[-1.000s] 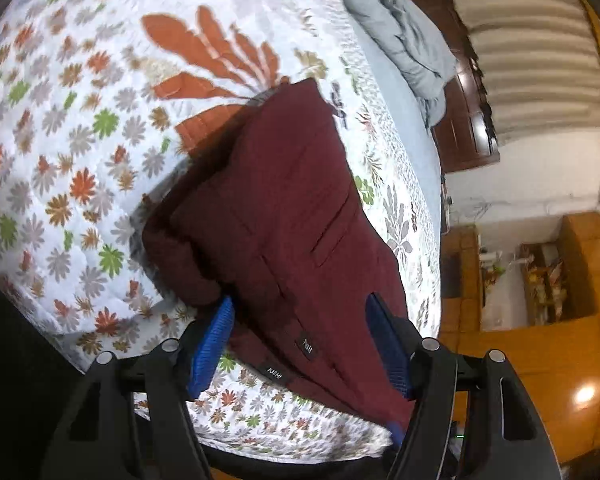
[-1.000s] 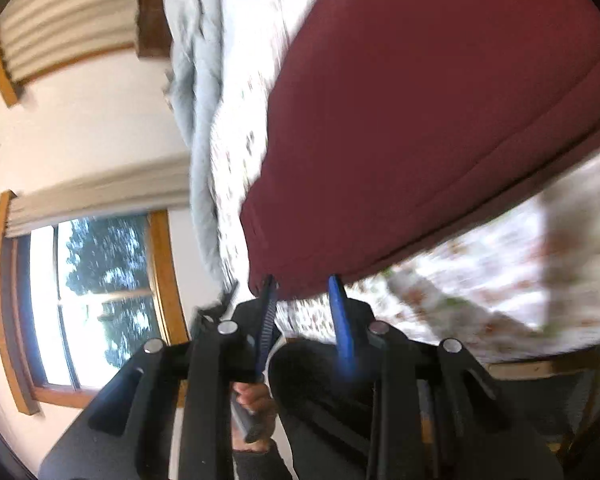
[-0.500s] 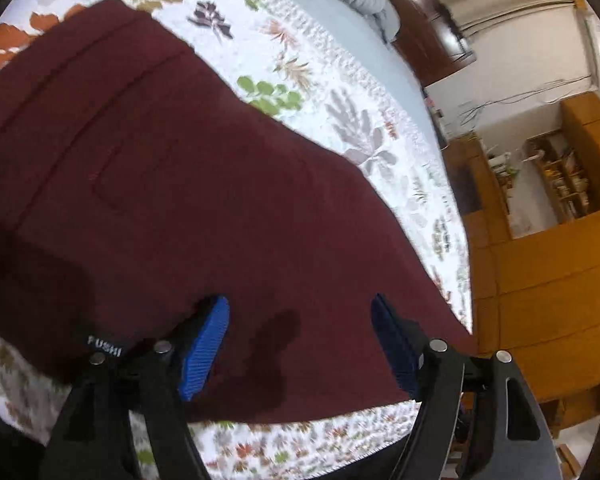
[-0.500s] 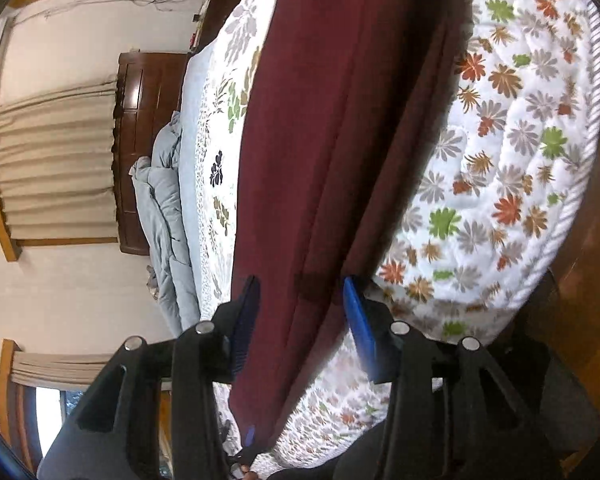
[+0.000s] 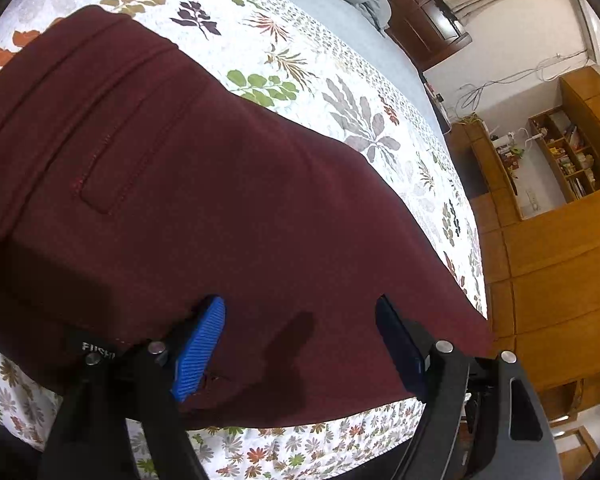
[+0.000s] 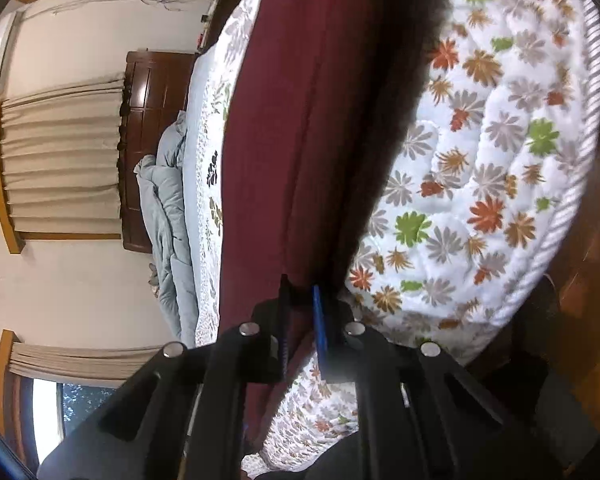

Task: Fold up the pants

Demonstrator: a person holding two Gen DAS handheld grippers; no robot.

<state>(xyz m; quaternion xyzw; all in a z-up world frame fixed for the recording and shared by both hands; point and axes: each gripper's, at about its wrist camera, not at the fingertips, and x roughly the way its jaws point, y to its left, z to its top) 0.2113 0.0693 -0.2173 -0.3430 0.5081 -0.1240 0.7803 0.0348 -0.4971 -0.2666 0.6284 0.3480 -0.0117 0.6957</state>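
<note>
Dark maroon pants (image 5: pixel 204 200) lie spread on a floral bedspread (image 5: pixel 340 92), back pocket and waistband up, a black label near the near edge. My left gripper (image 5: pixel 300 344) is open, its blue pads just above the pants' near edge, a finger shadow on the cloth between them. In the right wrist view the pants (image 6: pixel 292 120) run as a long band away from me. My right gripper (image 6: pixel 300 304) has its jaws close together on the pants' edge.
The bed's floral quilt (image 6: pixel 480 160) drops off at its near edge. A crumpled grey duvet (image 6: pixel 168 200) lies by the dark wooden headboard (image 6: pixel 148 92). Wooden cabinets and shelves (image 5: pixel 560 200) stand past the bed's right side. Curtains (image 6: pixel 60 160) hang on the wall.
My right gripper's jaws have narrowed onto the pants' edge. My left gripper dropped close over the pants, which now lie spread flat, and has held nearly still since.
</note>
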